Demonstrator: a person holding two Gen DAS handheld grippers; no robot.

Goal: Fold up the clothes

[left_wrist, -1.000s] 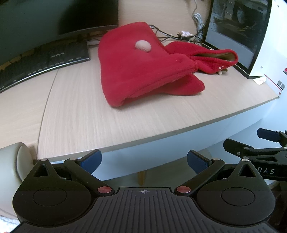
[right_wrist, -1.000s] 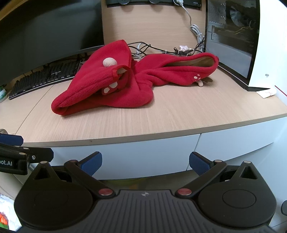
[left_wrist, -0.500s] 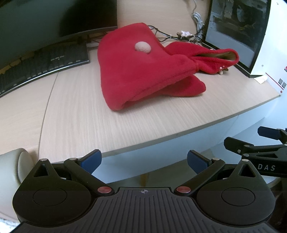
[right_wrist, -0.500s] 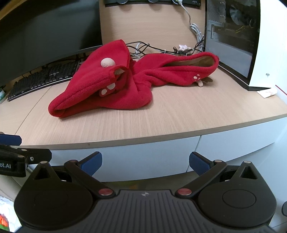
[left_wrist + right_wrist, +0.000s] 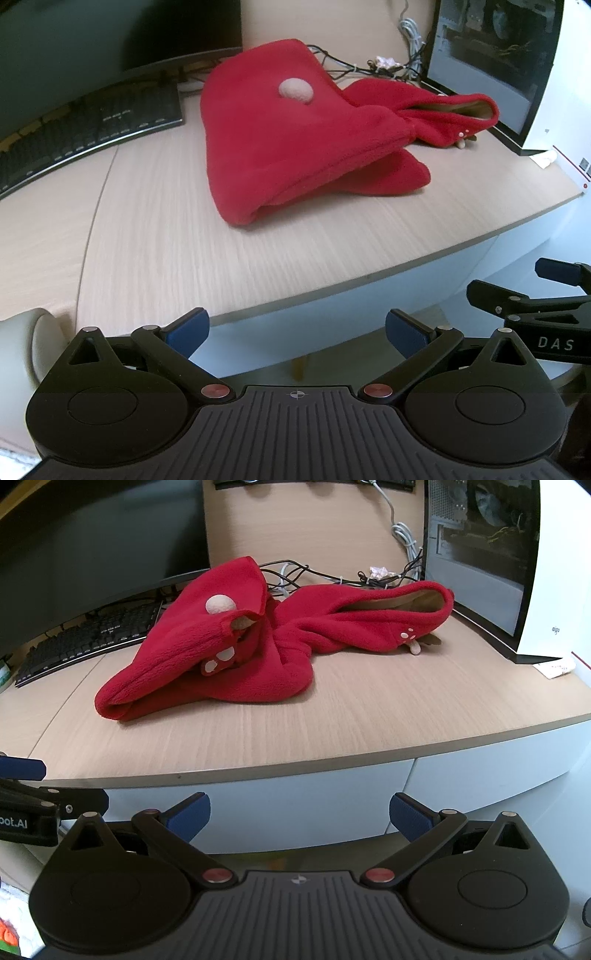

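**Currently: Approach to the Unfolded Garment**

Since a second ago, both views are brought closer to the red fleece garment [image 5: 295,140]; an approach is judged under way, with no fold made yet. The garment lies crumpled mid-table [image 5: 369,720]. The left tongs [image 5: 297,330] and right tongs [image 5: 300,810] are held released, empty, short of the table edge. A keyboard [image 5: 92,129], cables [image 5: 295,572] and a computer case [image 5: 480,554] crowd the rear, limiting spreading room.
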